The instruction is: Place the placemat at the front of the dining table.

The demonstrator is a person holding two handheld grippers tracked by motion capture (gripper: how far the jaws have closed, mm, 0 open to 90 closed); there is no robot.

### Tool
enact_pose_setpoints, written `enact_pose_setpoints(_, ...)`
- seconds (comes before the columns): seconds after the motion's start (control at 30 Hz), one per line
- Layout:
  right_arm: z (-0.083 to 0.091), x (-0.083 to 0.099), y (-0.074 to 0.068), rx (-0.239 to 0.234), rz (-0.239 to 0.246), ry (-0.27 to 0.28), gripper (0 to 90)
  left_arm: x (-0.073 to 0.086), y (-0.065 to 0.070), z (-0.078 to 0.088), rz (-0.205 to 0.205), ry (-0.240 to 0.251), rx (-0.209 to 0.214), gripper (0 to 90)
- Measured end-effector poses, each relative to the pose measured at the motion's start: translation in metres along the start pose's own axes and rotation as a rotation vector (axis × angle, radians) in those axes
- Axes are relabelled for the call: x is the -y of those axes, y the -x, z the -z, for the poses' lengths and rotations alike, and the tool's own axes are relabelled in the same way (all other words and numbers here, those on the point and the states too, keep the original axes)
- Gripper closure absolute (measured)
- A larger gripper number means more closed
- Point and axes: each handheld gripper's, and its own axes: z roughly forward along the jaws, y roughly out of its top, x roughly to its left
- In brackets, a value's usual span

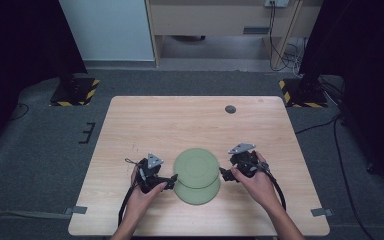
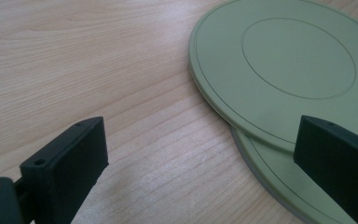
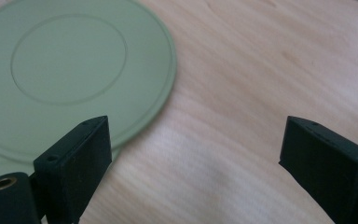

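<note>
Two green plates lie upside down on the wooden table [image 1: 130, 125], near the middle of its near edge, one partly on top of the other. The upper plate [image 1: 196, 167] sits a little further from the near edge, and the lower plate [image 1: 200, 192] shows under it as a crescent on the side of the person. In the left gripper view the rim of the upper plate [image 2: 279, 70] overlaps the lower plate [image 2: 279, 179] clearly, and both show a raised ring on the bottom side. The left tool [image 1: 169, 181] is just beside the plates on their left side, held by the left hand [image 1: 140, 195]; its jaws stand wide open and nothing is between them, one jaw is over bare wood and the other over the edge of the plates. The right tool [image 1: 224, 173] is just beside the plates on the right, in the right hand [image 1: 255, 182]; its jaws are also wide apart and hold nothing. A small dark round hole [image 1: 230, 109] is near the far edge of the table, toward the right corner.
</note>
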Motion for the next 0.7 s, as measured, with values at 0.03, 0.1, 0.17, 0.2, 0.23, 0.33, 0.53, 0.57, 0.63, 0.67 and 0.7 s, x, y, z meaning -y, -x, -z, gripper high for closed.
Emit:
enact_pose_setpoints(0.03, 0.001, -0.011, 0.000, -0.004, 0.016, -0.003, 10.0, 0.001, 0.001, -0.001, -0.009, -0.008, -0.002, 2.3)
enact_pose_setpoints(0.1, 0.001, -0.021, 0.000, -0.009, 0.032, -0.001, 10.1, 0.001, 0.002, -0.002, -0.010, -0.012, -0.007, 2.3)
enact_pose_setpoints(0.17, 0.001, -0.025, 0.000, -0.017, 0.033, 0.002, 10.2, 0.001, 0.002, -0.002, -0.007, -0.009, -0.006, 2.3)
enact_pose_setpoints(0.2, 0.000, -0.028, 0.001, -0.027, 0.038, 0.000, 10.3, 0.001, 0.002, -0.003, -0.008, -0.011, -0.007, 2.3)
enact_pose_setpoints(0.23, -0.002, -0.035, 0.002, -0.035, 0.050, -0.008, 10.5, 0.001, 0.004, -0.005, -0.013, -0.017, -0.009, 2.4)
enact_pose_setpoints(0.33, -0.005, -0.040, 0.003, -0.046, 0.051, -0.021, 10.6, 0.001, 0.005, -0.007, -0.018, -0.026, -0.010, 2.5)
enact_pose_setpoints(0.53, -0.017, -0.056, 0.006, -0.064, 0.052, -0.057, 12.9, 0.001, 0.003, -0.008, -0.009, -0.032, -0.011, 2.5)
enact_pose_setpoints(0.57, -0.017, -0.056, 0.006, -0.064, 0.052, -0.057, 12.9, 0.001, 0.003, -0.008, -0.009, -0.038, -0.010, 2.5)
enact_pose_setpoints(0.63, -0.022, -0.059, 0.003, -0.084, 0.048, -0.068, 13.4, 0.002, 0.006, -0.009, -0.019, -0.046, -0.009, 2.5)
enact_pose_setpoints(0.67, -0.024, -0.060, 0.001, -0.089, 0.049, -0.072, 13.4, 0.002, 0.006, -0.009, -0.019, -0.046, -0.009, 2.4)
enact_pose_setpoints(0.7, -0.027, -0.061, 0.001, -0.094, 0.055, -0.076, 13.3, 0.002, 0.007, -0.007, -0.033, -0.040, -0.005, 2.4)
